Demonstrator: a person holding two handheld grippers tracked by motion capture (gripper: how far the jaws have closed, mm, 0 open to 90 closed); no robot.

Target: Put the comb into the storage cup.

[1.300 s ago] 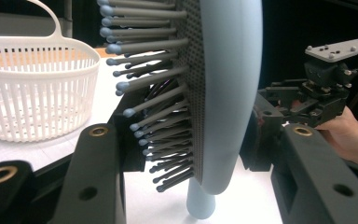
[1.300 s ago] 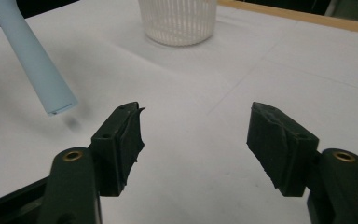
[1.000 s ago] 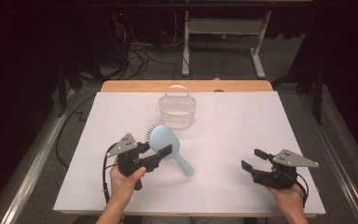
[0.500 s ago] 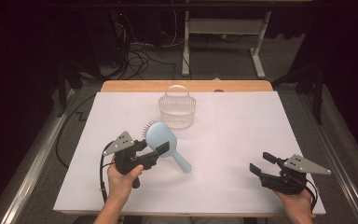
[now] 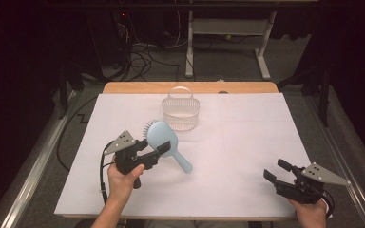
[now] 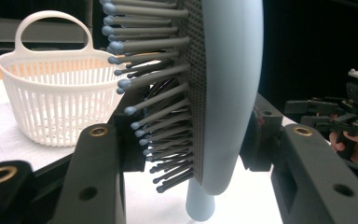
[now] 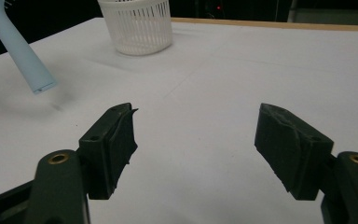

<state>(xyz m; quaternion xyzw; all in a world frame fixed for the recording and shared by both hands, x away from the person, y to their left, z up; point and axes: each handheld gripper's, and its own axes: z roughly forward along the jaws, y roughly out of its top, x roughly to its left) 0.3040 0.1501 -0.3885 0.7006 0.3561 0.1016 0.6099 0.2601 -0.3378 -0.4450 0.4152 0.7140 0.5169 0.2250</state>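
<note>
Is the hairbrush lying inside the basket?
No, the left gripper holds the hairbrush by its head above the table, beside the basket.

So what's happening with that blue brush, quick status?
Left gripper shut on hairbrush, lifted off the table. Right gripper open, nothing between its jaws. White basket beyond; nothing between brush and basket.

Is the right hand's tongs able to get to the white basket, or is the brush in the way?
Probably yes. The right tongs stand open and empty, with bare table between them and the white basket. The blue hairbrush, held in the left tongs, is off to one side.
</note>
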